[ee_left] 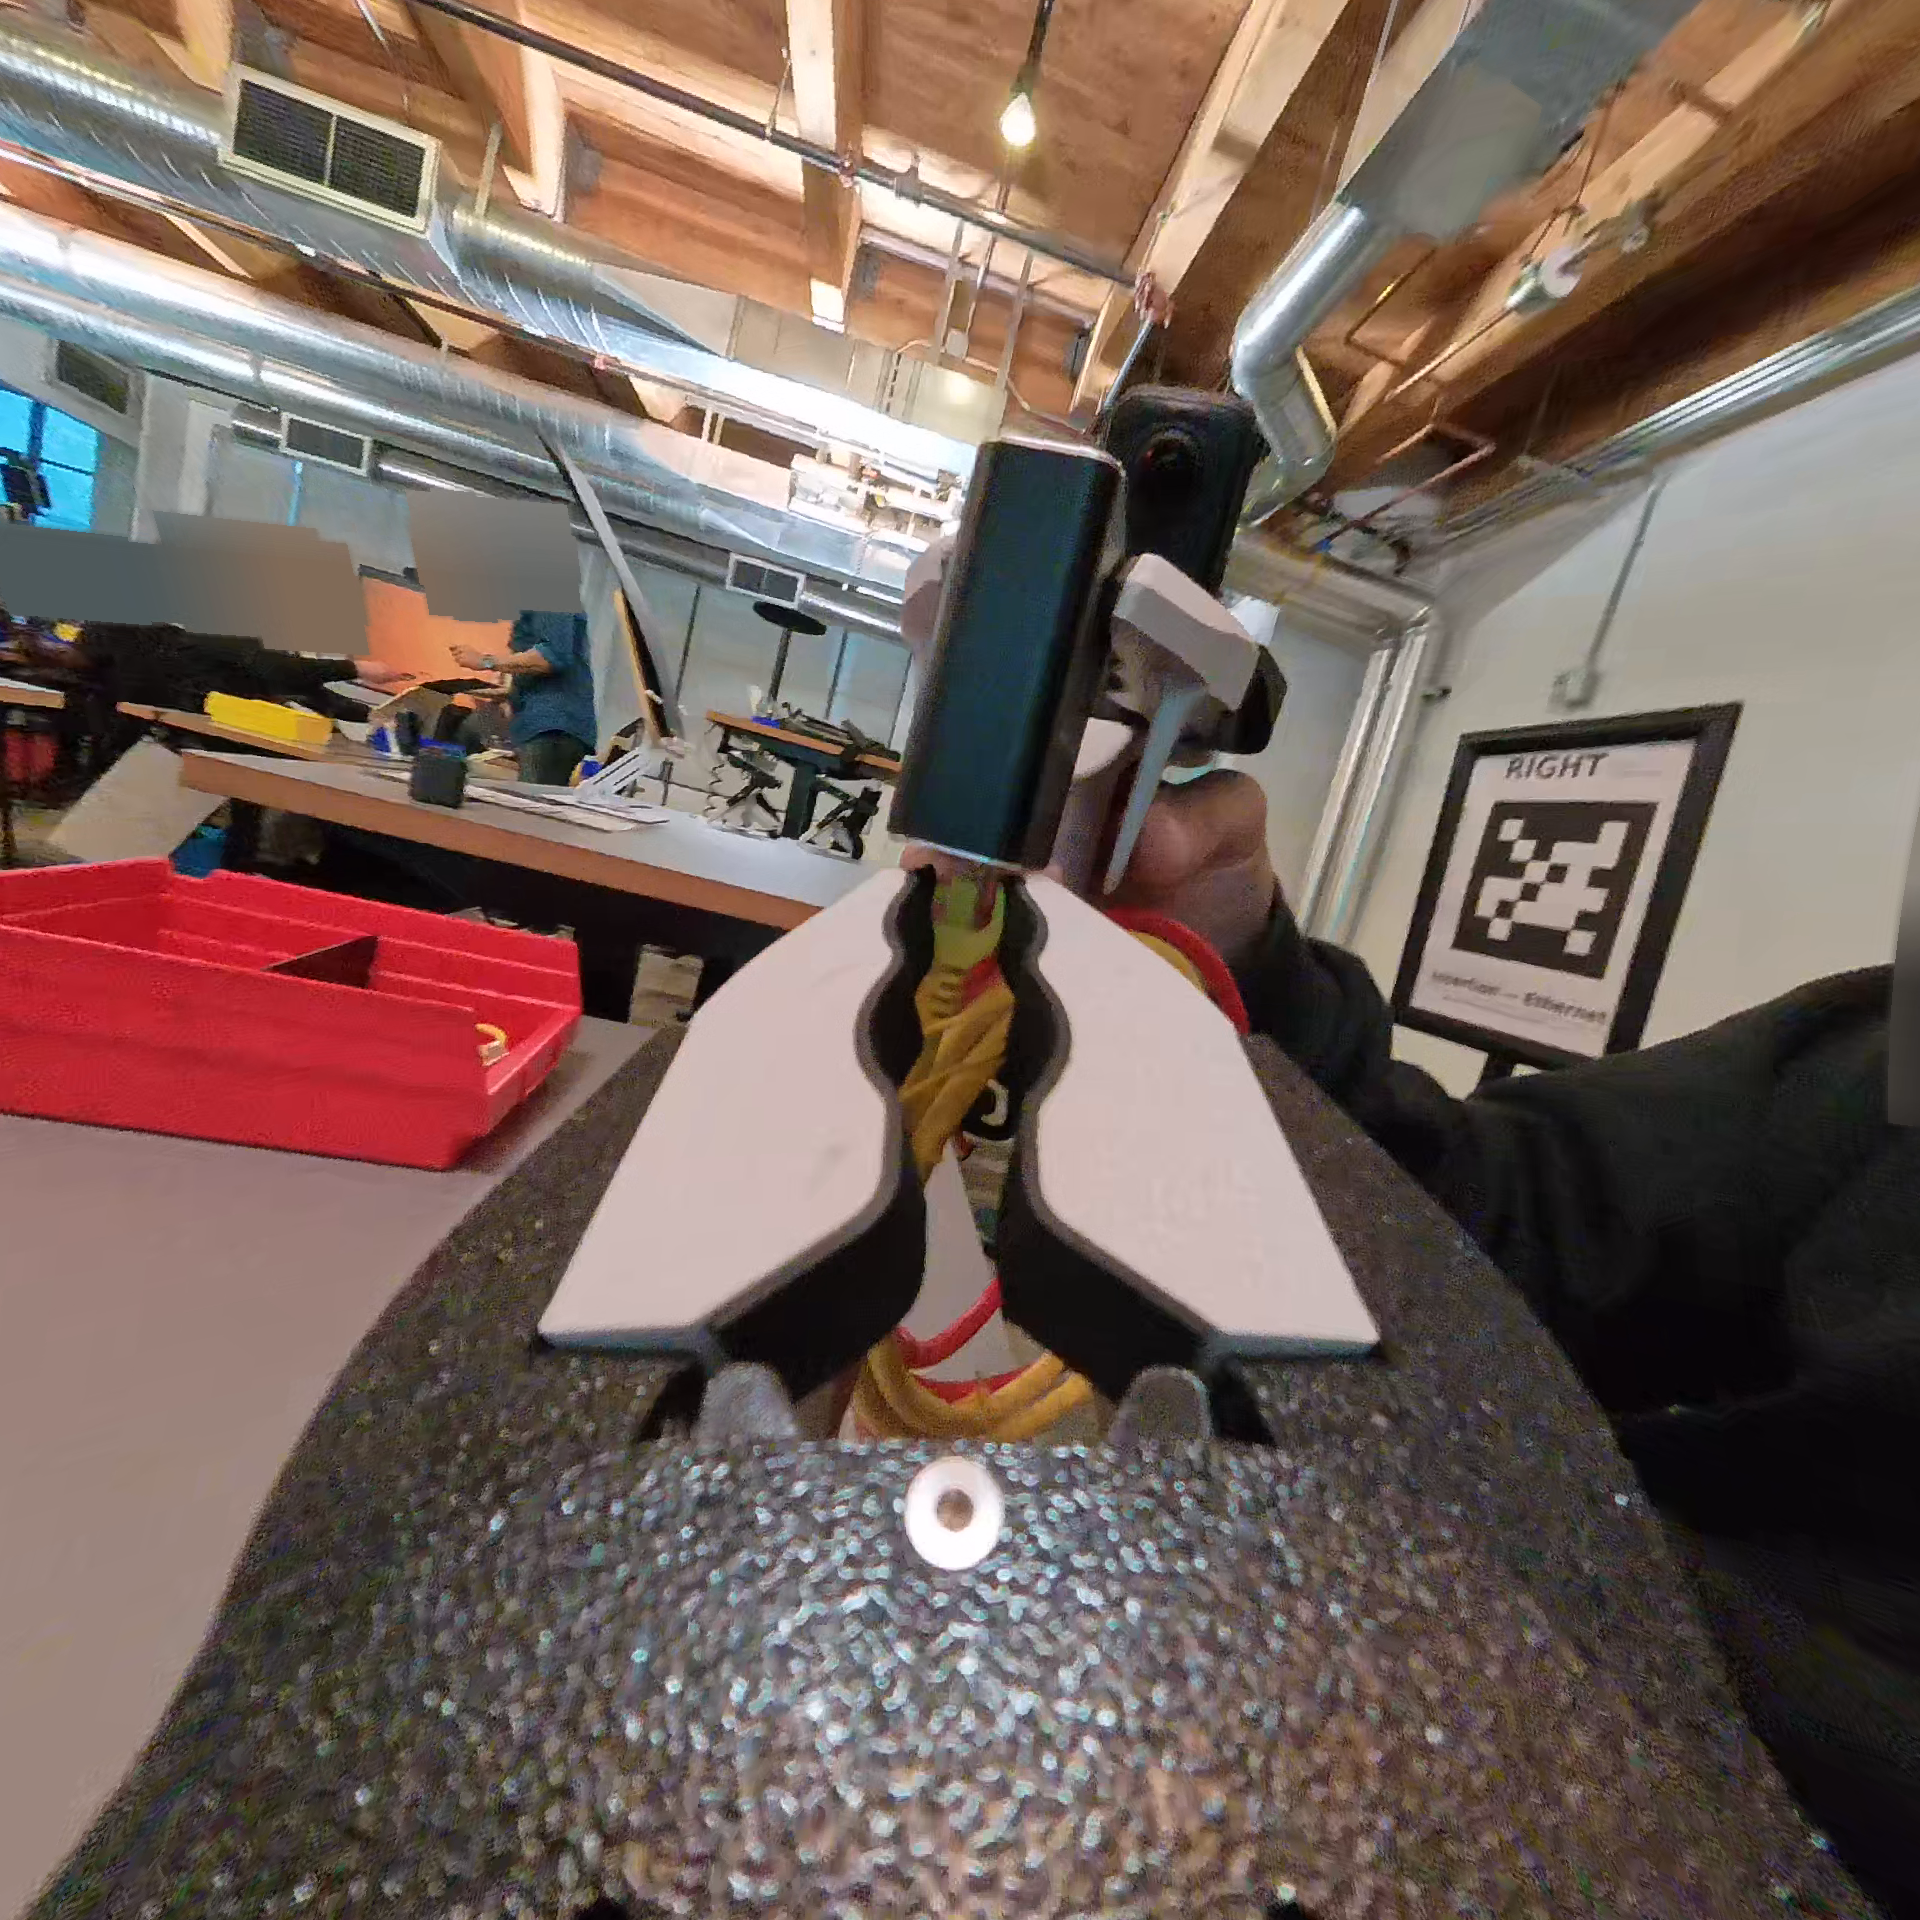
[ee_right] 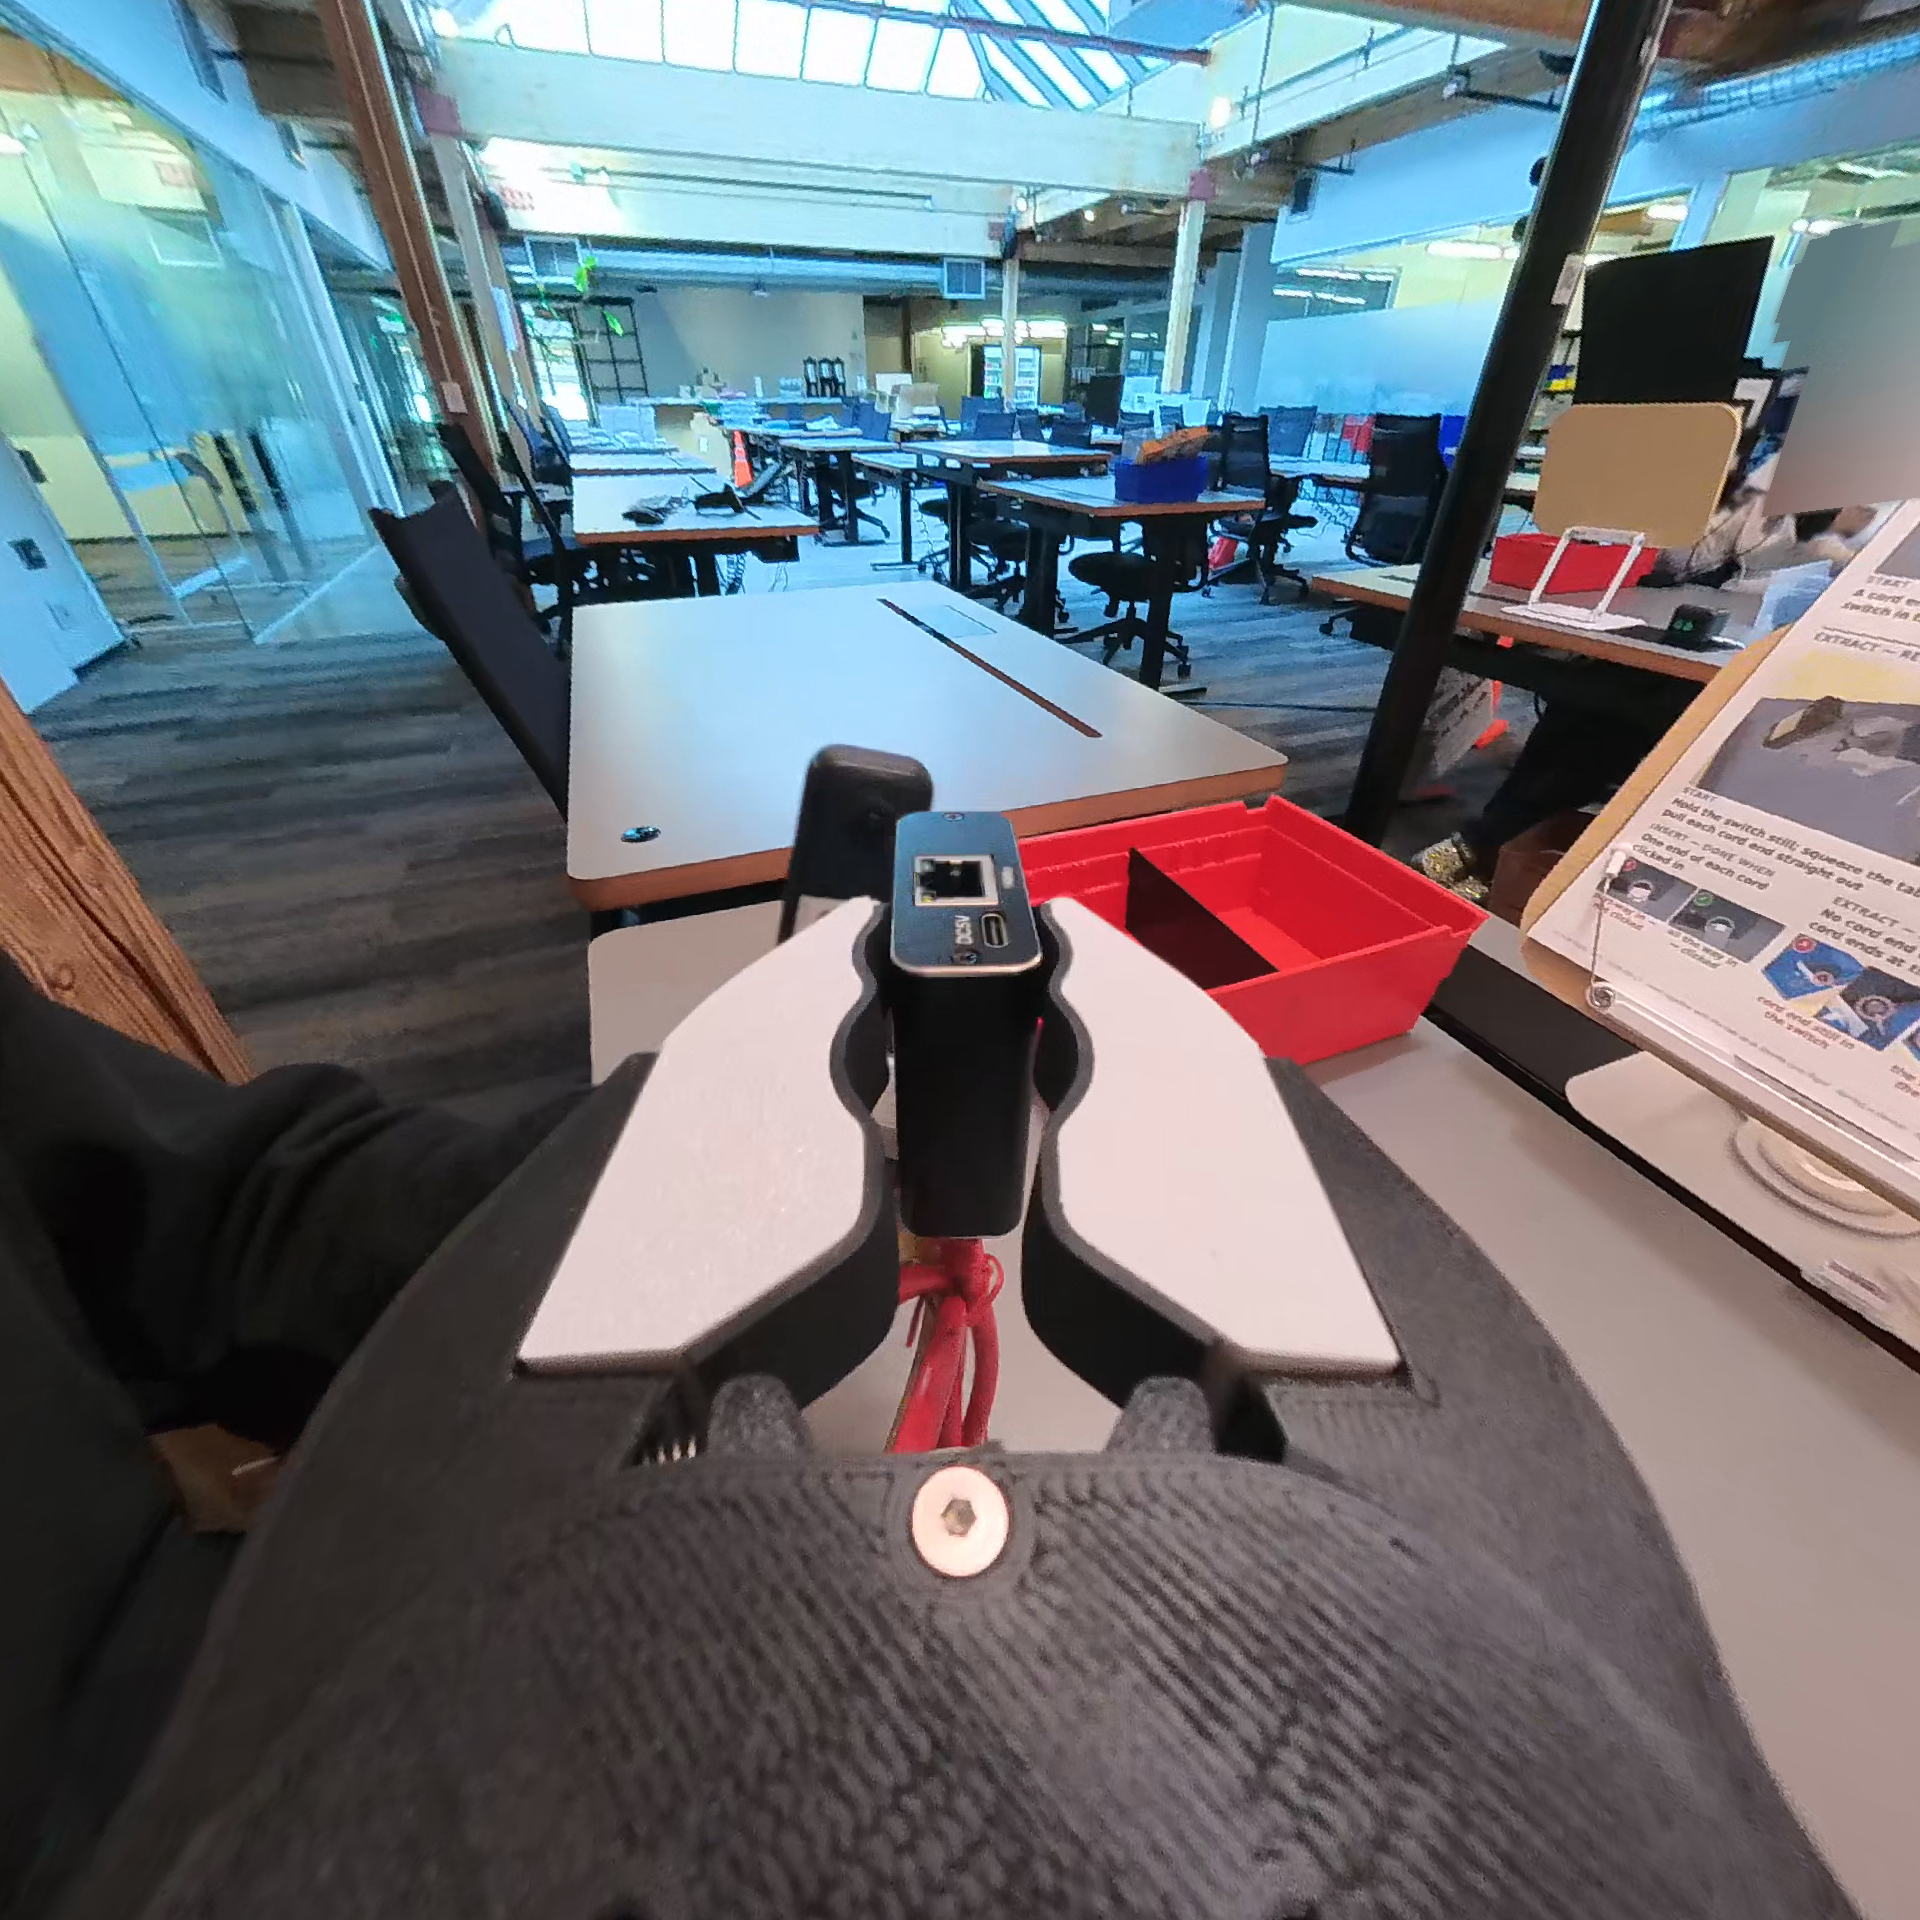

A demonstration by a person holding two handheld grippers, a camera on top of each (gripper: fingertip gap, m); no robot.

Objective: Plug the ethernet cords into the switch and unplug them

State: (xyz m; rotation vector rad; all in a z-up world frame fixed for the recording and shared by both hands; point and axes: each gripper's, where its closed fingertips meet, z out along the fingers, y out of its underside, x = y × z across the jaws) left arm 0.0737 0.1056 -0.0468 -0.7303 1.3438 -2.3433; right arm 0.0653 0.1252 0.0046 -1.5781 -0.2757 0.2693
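We hold the black switch (ee_right: 961,1049) upright in the air, clenched between the right gripper (ee_right: 956,1039) fingers. Below it, the left gripper (ee_left: 961,925) fingers pinch the yellow cord (ee_left: 951,1023) at its plug, right at the switch's lower end. If we push or pull off-axis, the plug could jam or the switch twist in its grip. A red cord (ee_right: 956,1340) dangles beneath and may snag. The worktop (ee_left: 208,1351) is open; the red bin (ee_right: 1299,935) stands well apart.

Smooth black metal switch (ee_right: 961,1049); glossy red plastic bin (ee_right: 1299,925).
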